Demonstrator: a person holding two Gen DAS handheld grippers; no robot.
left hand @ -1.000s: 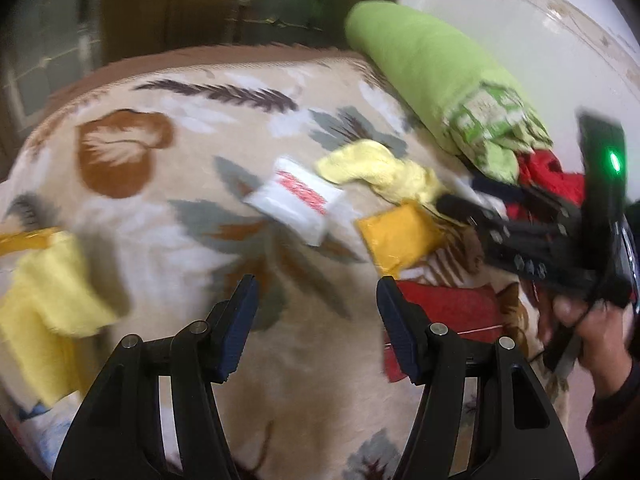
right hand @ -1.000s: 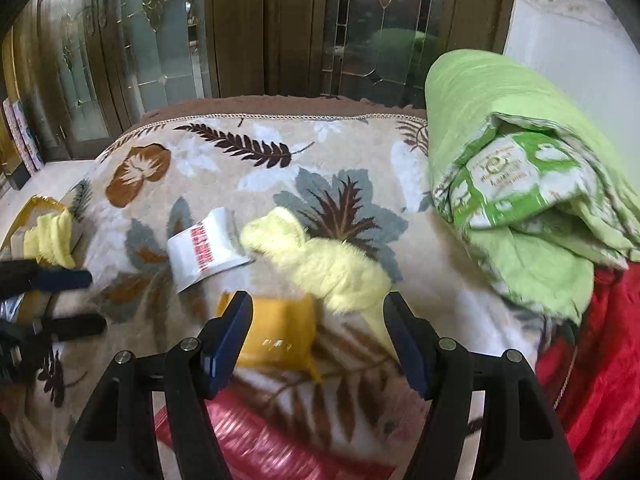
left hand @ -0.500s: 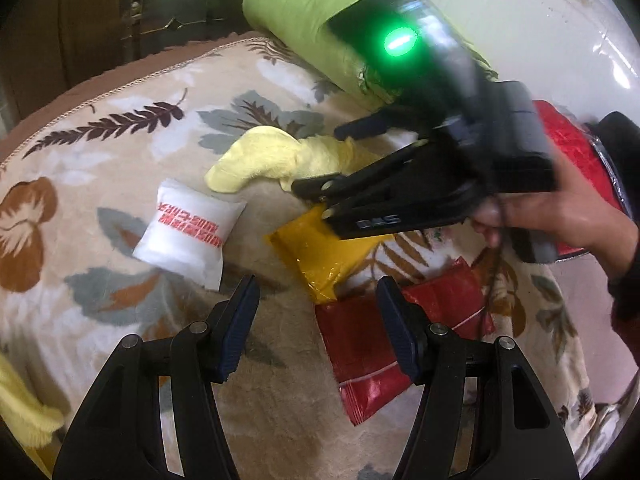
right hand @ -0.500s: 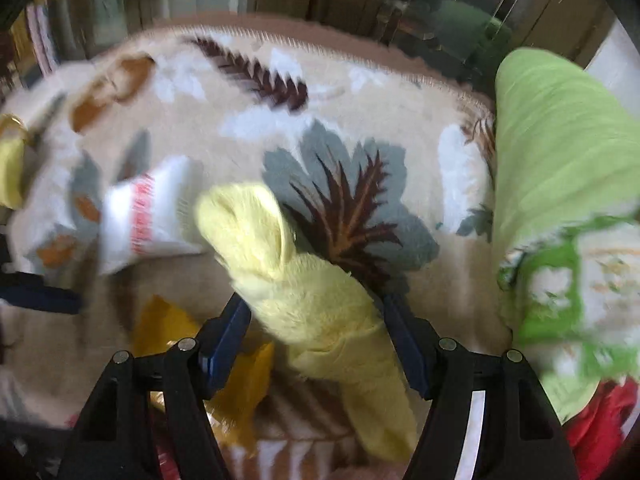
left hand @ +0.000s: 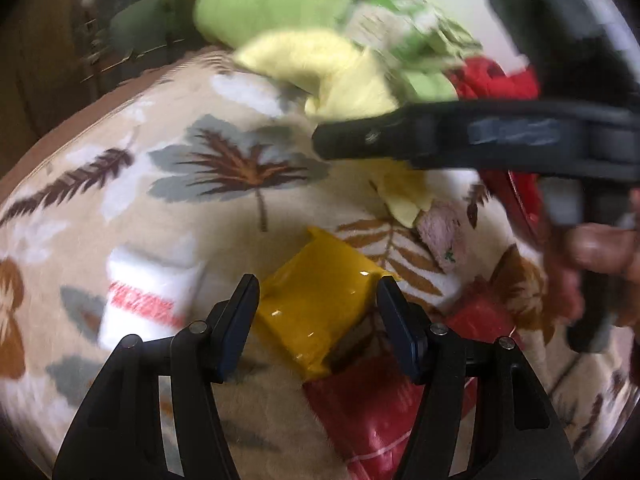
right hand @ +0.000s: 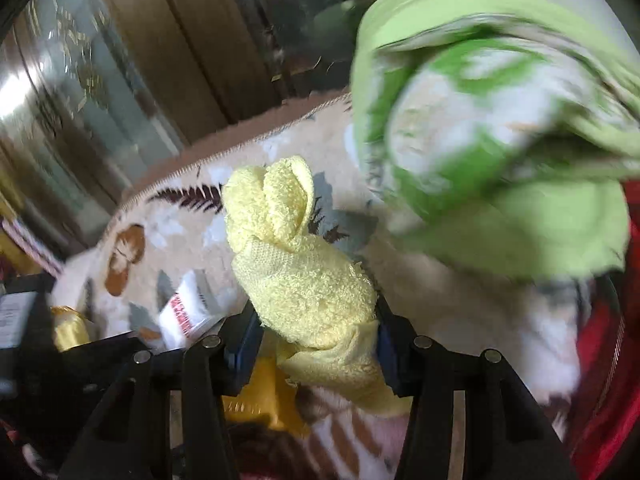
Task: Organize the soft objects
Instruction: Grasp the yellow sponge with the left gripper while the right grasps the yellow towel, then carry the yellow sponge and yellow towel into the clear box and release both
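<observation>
Right wrist view showed the yellow towel (right hand: 304, 264) lifted off the leaf-patterned blanket (right hand: 460, 304), pinched between the right tongs (right hand: 316, 336), whose jaws had just been closing onto it. Left tongs (left hand: 318, 320) hung open, empty, over a yellow packet (left hand: 320, 300) beside a white packet (left hand: 148, 300).

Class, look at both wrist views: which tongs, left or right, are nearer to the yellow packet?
Left. The left tongs frame the yellow packet, jaws open. The right tongs, just closing, grip the yellow towel beyond it.
</observation>
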